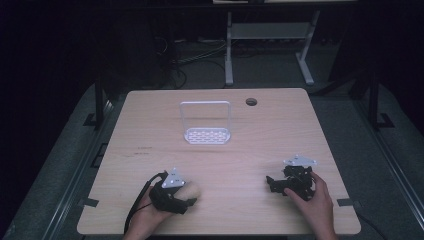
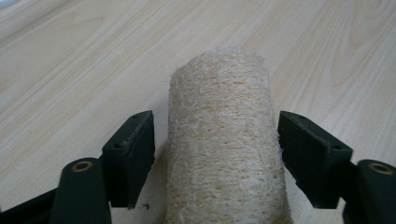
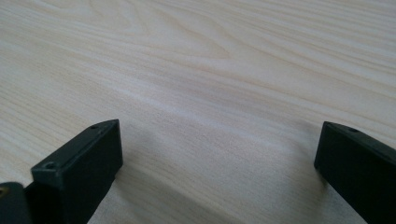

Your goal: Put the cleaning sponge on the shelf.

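A pale, fibrous loofah roll [image 2: 222, 140] lies on the wooden table [image 1: 225, 160], at the near left in the high view [image 1: 193, 189]. My left gripper [image 2: 217, 144] is open and its two black jaws stand on either side of the roll; a narrow gap shows at the left jaw, and the right jaw is almost touching. From above, the left gripper [image 1: 188, 196] rests low on the table in a hand. My right gripper [image 3: 219, 154] is open over bare wood with nothing between its jaws, and sits at the near right [image 1: 272, 183].
A clear plastic rack [image 1: 206, 122] with a perforated base stands upright at the table's middle back. A round cable hole [image 1: 251, 102] lies to its right. A white desk frame [image 1: 270, 45] stands on the dark floor beyond the table.
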Demonstrator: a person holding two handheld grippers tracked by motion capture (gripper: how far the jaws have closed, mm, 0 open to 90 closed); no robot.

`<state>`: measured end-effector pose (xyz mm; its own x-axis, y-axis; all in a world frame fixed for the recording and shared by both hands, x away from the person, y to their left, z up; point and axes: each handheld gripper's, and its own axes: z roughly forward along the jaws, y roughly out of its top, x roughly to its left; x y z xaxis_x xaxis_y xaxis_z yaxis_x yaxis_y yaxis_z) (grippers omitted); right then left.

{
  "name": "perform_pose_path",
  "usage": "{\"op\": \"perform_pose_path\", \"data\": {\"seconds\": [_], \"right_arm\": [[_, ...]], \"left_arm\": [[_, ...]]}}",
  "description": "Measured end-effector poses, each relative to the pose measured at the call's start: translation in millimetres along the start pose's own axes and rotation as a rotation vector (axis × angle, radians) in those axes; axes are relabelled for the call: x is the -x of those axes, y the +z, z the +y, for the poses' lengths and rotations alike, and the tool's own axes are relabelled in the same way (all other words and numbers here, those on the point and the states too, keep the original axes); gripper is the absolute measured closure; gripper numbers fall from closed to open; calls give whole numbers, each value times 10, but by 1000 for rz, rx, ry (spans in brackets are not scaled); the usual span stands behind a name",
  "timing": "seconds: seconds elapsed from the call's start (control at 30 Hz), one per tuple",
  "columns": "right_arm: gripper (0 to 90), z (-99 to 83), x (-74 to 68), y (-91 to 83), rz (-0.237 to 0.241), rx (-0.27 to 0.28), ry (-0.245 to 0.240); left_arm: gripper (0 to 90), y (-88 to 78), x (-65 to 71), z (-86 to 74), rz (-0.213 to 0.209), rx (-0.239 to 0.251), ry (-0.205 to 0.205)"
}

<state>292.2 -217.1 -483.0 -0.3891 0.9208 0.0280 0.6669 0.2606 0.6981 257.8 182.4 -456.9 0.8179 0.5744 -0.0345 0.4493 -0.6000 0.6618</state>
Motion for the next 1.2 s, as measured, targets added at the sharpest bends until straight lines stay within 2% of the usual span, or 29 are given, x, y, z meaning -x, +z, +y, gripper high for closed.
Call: {"op": "perform_pose_path", "data": {"seconds": [0.3,0.63,0.67,0.83,0.9,1.2], "right_arm": [[5,0,0,0,0,0,0],[5,0,0,0,0,0,0],[5,0,0,0,0,0,0],[5,0,0,0,0,0,0],[5,0,0,0,0,0,0],[5,-1,2,1,0,2,-1]], "left_arm": [[406,-14,1,7,-4,-12,2],[412,-23,-8,14,-8,-13,11],[412,-36,-23,23,-16,-14,26],[414,-80,-57,65,-32,0,39],[413,-101,-87,95,-37,-2,59],[414,-77,-174,137,-62,10,59]]}}
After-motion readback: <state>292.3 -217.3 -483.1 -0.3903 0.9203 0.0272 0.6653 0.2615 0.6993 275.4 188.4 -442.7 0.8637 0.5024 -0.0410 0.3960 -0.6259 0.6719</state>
